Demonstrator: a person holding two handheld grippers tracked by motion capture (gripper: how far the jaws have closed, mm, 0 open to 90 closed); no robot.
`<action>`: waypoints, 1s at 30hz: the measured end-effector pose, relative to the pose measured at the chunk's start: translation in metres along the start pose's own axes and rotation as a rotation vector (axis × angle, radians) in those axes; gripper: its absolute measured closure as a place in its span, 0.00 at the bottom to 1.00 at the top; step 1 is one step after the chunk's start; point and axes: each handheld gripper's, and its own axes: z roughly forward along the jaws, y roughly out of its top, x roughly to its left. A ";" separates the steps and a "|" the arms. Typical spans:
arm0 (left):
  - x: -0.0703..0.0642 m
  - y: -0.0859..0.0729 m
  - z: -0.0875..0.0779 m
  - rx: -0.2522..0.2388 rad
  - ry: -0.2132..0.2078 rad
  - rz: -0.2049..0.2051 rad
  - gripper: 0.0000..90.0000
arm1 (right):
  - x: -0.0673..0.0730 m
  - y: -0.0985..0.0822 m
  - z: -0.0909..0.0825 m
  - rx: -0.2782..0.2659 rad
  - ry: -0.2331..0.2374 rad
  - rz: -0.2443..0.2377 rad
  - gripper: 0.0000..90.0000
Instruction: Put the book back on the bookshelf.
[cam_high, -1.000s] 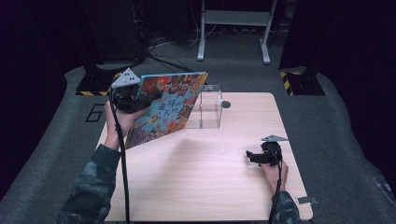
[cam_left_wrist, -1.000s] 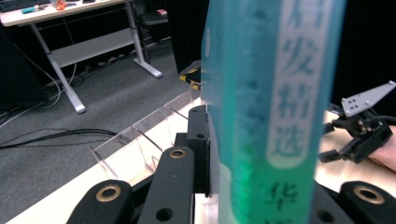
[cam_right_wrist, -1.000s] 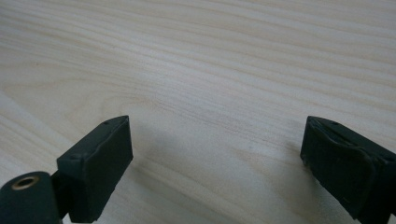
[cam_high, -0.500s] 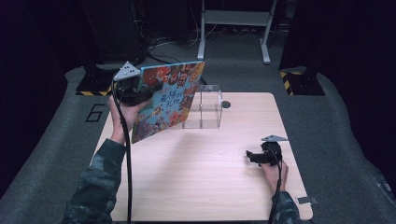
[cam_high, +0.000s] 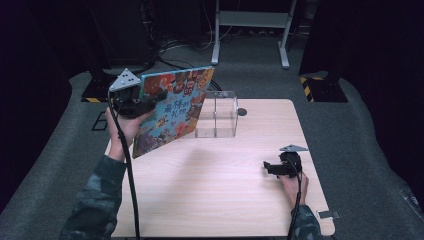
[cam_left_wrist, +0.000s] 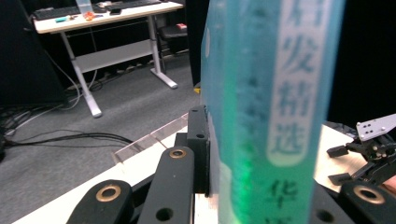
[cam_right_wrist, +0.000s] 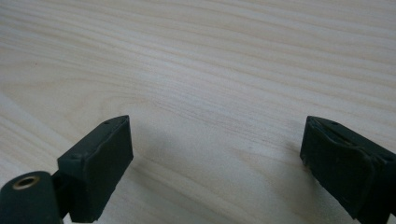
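Observation:
A picture book (cam_high: 175, 107) with a colourful cover hangs tilted above the table's far left corner. My left gripper (cam_high: 150, 99) is shut on its left edge. In the left gripper view the teal spine (cam_left_wrist: 275, 107) stands upright between the black jaws, and one pad (cam_left_wrist: 198, 140) presses on its side. A clear plastic box (cam_high: 220, 115) stands on the table just right of the book's lower corner. My right gripper (cam_high: 267, 168) rests low near the table's right edge, open. Its jaws (cam_right_wrist: 215, 158) stand wide apart over bare wood.
The light wooden table (cam_high: 220, 190) has a small dark round spot (cam_high: 242, 111) beside the clear box. My right gripper (cam_left_wrist: 366, 149) appears far off in the left gripper view. Grey carpet and a desk frame (cam_high: 250, 30) lie beyond the table.
The left hand has raised the book a little and tipped it more upright. The right gripper has stayed in place.

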 end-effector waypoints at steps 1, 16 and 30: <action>0.002 -0.002 -0.005 -0.006 0.006 -0.005 0.90 | 0.001 0.000 0.000 -0.003 -0.002 0.004 0.09; 0.008 -0.007 0.001 -0.033 0.101 -0.009 0.90 | 0.001 0.000 0.000 0.004 -0.008 -0.004 0.09; 0.019 -0.024 0.026 -0.070 0.157 -0.051 0.90 | 0.000 0.000 0.000 0.001 -0.004 -0.001 0.10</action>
